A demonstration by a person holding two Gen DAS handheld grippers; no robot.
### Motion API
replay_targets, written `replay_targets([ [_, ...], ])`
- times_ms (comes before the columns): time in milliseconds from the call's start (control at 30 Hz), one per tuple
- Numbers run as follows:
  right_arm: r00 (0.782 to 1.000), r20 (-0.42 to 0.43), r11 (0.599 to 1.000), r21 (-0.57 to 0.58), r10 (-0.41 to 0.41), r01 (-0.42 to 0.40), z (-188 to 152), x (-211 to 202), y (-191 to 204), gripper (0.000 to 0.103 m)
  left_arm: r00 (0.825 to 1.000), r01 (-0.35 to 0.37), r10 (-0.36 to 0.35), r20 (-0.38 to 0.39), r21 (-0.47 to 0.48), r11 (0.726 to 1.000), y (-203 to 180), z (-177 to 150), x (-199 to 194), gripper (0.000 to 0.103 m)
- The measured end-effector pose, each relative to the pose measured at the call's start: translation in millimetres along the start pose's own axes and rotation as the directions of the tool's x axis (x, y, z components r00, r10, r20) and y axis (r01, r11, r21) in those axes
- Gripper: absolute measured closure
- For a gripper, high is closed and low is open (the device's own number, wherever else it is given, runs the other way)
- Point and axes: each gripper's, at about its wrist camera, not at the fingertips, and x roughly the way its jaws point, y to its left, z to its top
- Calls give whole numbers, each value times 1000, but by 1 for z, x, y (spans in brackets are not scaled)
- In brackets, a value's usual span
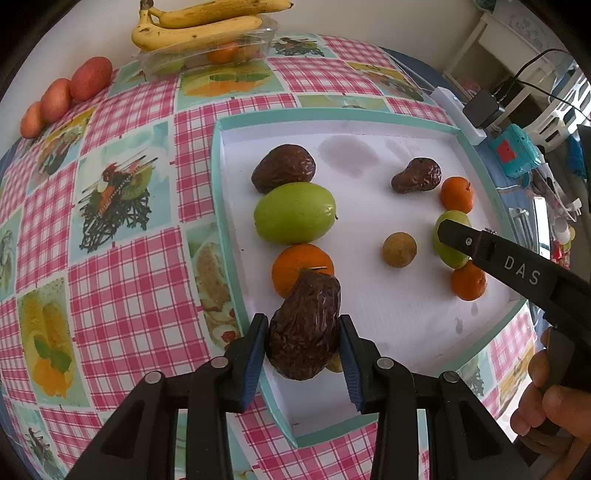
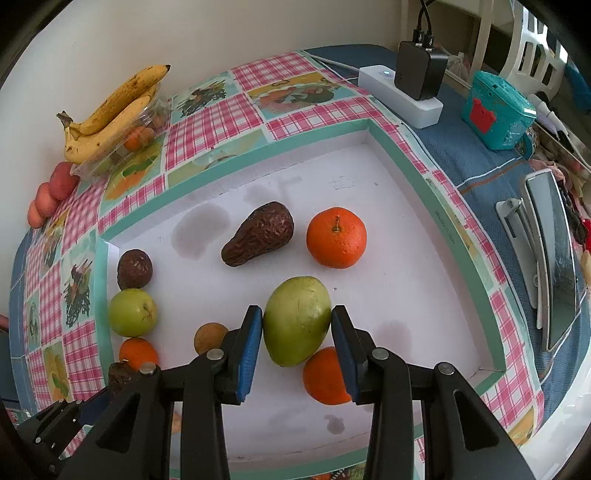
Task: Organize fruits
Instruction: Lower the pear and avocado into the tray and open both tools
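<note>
A white tray with a teal rim (image 1: 218, 177) (image 2: 402, 147) holds the fruits. My left gripper (image 1: 303, 347) is shut on a wrinkled dark brown fruit (image 1: 303, 330) at the near end of a row along the tray's left side: another brown fruit (image 1: 283, 168), a green fruit (image 1: 294, 213), an orange (image 1: 291, 269). My right gripper (image 2: 297, 332) is shut on a green fruit (image 2: 297, 319), with an orange (image 2: 323, 376) just below it. Loose in the tray are a brown fruit (image 2: 258, 233), an orange (image 2: 336, 237) and a small tan round fruit (image 2: 209, 338).
Bananas (image 1: 199, 26) lie on a clear plastic box (image 1: 207, 55) at the table's far edge, with reddish fruits (image 1: 90, 78) along the wall. A white power strip with a charger (image 2: 406, 92), a teal box (image 2: 496, 110) and a phone on a stand (image 2: 550, 266) sit right of the tray.
</note>
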Motion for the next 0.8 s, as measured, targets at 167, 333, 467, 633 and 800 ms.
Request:
replay_targets([
  [167, 1000, -3, 1000, 8, 5, -5, 0, 1, -1, 63, 1000, 19, -19, -3, -25, 1000, 3, 0, -2, 62],
  [333, 1000, -8, 1000, 5, 2, -2, 0, 1, -1, 63, 1000, 29, -29, -8, -30, 999, 6, 0, -6, 61],
  [467, 1000, -9, 1000, 0, -9, 9, 1, 1, 0, 62, 999, 51, -51, 2, -26, 998, 6, 0, -12, 49],
  [633, 1000, 14, 1000, -1, -15, 15, 3, -8, 0, 62, 999, 39, -39, 24, -10, 999, 5, 2, -23, 48],
  [800, 1000, 20, 1000, -22, -15, 15, 3, -12, 6, 62, 999, 33, -32, 35, -17, 999, 11, 1, -33, 48],
])
